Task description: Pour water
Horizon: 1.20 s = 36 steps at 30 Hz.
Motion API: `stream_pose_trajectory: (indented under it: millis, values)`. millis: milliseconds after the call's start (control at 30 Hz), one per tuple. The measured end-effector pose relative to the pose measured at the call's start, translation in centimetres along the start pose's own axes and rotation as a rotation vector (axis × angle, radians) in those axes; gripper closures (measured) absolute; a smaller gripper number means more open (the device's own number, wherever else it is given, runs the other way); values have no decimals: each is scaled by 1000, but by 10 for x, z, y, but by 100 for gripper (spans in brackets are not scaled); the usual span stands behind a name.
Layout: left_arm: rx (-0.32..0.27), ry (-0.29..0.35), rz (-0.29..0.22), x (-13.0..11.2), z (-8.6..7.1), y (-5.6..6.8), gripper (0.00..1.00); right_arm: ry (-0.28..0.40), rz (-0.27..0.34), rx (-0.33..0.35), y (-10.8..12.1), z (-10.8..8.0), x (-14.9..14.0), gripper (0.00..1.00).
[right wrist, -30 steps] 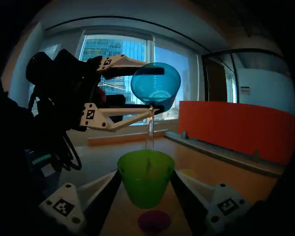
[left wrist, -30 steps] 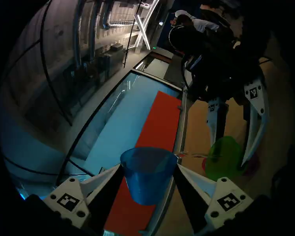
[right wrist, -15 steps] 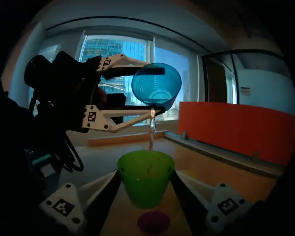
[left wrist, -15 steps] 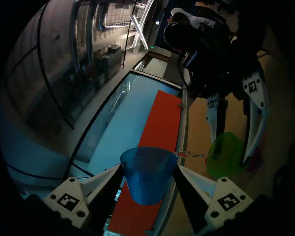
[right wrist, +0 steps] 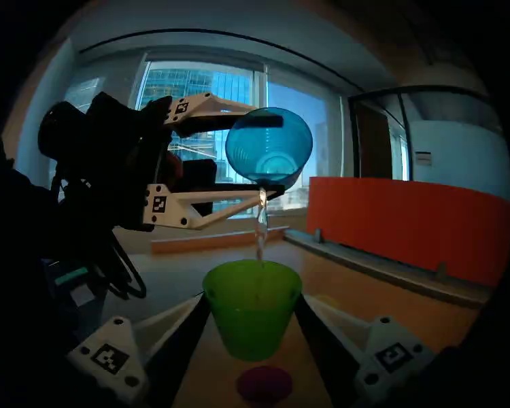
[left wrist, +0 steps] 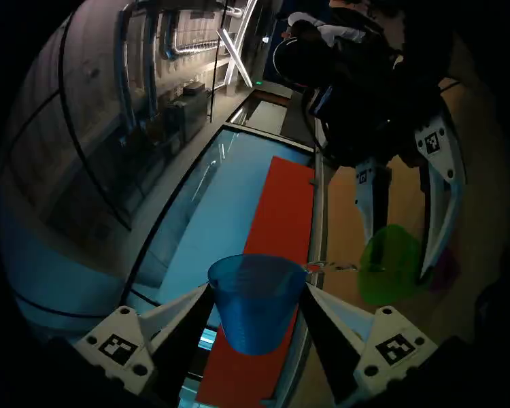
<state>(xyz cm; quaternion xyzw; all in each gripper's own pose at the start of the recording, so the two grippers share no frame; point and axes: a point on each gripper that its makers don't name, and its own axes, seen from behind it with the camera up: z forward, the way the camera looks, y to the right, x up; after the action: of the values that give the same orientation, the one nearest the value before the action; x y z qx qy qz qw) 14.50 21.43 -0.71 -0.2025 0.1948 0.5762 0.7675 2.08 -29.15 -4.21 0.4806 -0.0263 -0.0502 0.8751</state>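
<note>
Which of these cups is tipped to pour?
The blue cup: its mouth faces sideways, spilling water, while the green cup below stands upright.

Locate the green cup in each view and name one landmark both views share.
Left gripper view: green cup right of centre, held by the right gripper, beyond the blue cup.
Right gripper view: green cup at bottom centre, upright between that gripper's own fingers, under the pouring blue cup.
Shared landmark: the orange panel, central in the left gripper view, at the right in the right gripper view.
</note>
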Motion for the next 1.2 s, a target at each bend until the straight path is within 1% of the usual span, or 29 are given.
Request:
stream_pose_trajectory:
  millis: [167,367,833,1200]
  values:
    - [1,3,21,3,1,1,15,1,0,-2,1,0,0,11]
    - [10,2,45,3,3,-1,15,5,-1,-2,1,-1,2,11]
    - [28,3,108,5,1,-4,15,9,-4,-2,1,-1,3,11]
    - [49,6,155,6,1,-9,15,11,-4,-3,2,0,5,11]
